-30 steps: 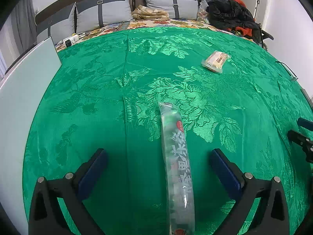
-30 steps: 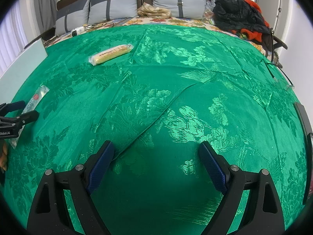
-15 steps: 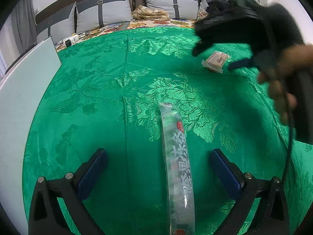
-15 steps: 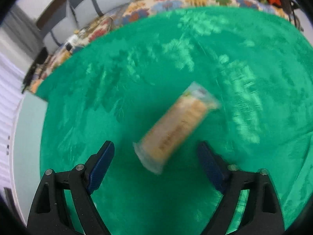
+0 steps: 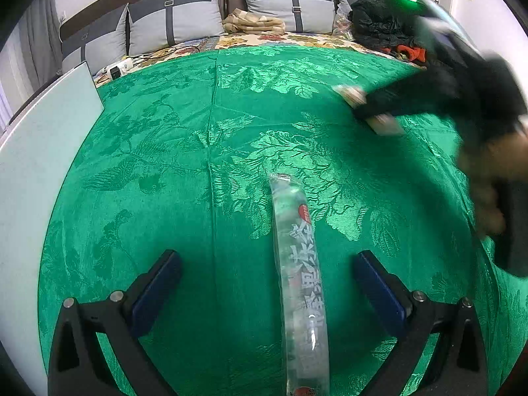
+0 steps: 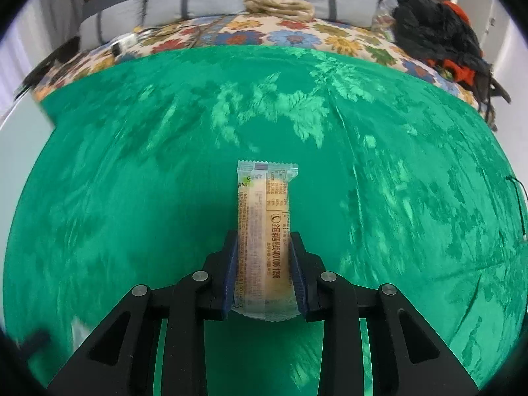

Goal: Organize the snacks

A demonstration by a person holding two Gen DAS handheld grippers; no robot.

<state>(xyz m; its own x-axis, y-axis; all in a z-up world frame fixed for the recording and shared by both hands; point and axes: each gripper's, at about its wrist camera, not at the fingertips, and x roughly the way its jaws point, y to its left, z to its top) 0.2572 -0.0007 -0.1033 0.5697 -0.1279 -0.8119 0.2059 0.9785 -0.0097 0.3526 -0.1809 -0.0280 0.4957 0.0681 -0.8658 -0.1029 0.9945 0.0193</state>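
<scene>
Your right gripper closing, pads pinching tan snack bar; your left gripper spread wide around clear snack tube on green cloth.

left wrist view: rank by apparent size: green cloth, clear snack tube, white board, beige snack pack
1. green cloth, fills most of the frame
2. white board, along the left edge
3. clear snack tube, nearest the camera, so it looks bigger
4. beige snack pack, far, blurred, partly hidden by the right gripper
</scene>
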